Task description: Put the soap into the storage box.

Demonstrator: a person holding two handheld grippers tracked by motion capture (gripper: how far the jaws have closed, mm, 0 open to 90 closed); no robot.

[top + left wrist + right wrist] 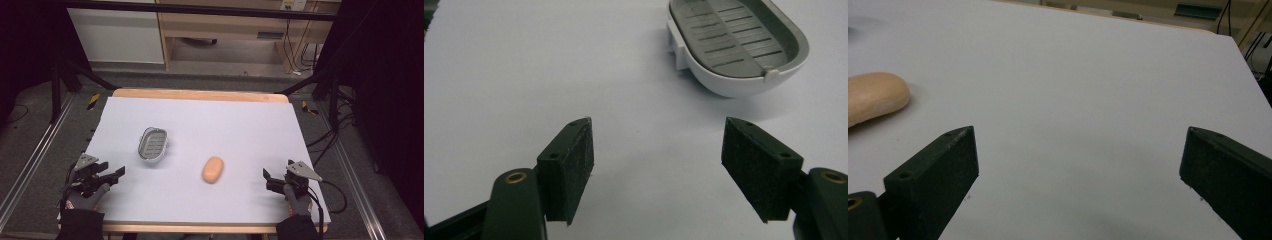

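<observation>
Table (200,125) covered by a white sheet; wooden rim shows along the far edge and the near edge.

Soap dish (152,143): grey slotted insert in a white shell, left of centre, empty, upright. In the left gripper view the dish (739,45) lies ahead and to the right of the jaws, well apart from them, bare sheet between.

Soap (213,169): orange oval bar, lying flat on the sheet near the middle, nearer the near edge than the dish. Dish and soap apart, not touching. In the right gripper view the soap (873,97) sits at the left edge, off to the side of the jaws.

Left gripper (117,173): near the near-left corner, held in a gloved hand (87,197), jaws spread wide, nothing between them.

Right gripper (266,177): near the near-right corner, gloved hand (298,200) behind it, jaws spread wide, nothing between them. Grey plate on top; cable trails off the right edge.

Nothing lies between either gripper and the soap or dish.

Surroundings: dark floor with metal rails both sides, black frame legs, a wooden cabinet and cables beyond the far edge.
</observation>
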